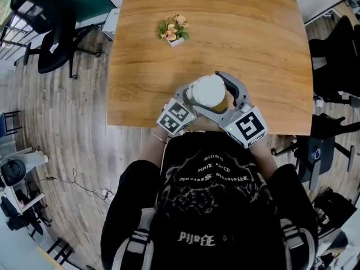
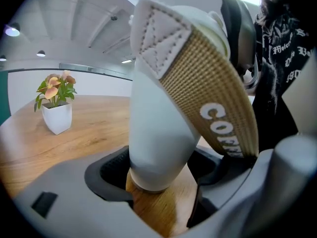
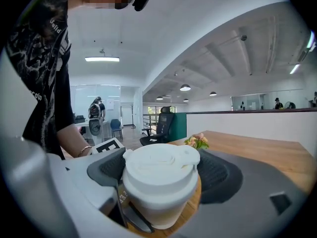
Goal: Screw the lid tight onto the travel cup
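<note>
Wooden bench point(image 1: 225, 27) in an open office, and all the action sits right at its near edge, just in front of the person: the travel cup point(image 2: 158, 128) is there, white, with its lid point(image 3: 161, 157) on top. And the lid is on, no question. From the right gripper view it looks level on the rim with no gap showing, so the placing is done. Now the grips: the left gripper point(image 2: 158, 175) has its jaws closed in on the lower body of the cup, pads pressed to either side just above the base, bracing it. The right gripper point(image 3: 161, 172) has its jaws clamped on the lid itself, one pad on each flank. That's a twisting stance if ever there was one, so my read is that the tightening turn is the step in hand. How far the thread has run, nobody can say from here; snug or only started, it looks the same. Whether the base rests on the wood or hangs just above it, I can't tell either. A woven tan strap point(image 2: 218, 98) runs down the cup's side. Further out, a small potted plant point(image 1: 173, 30) stands well apart towards the far side of the bench.
</note>
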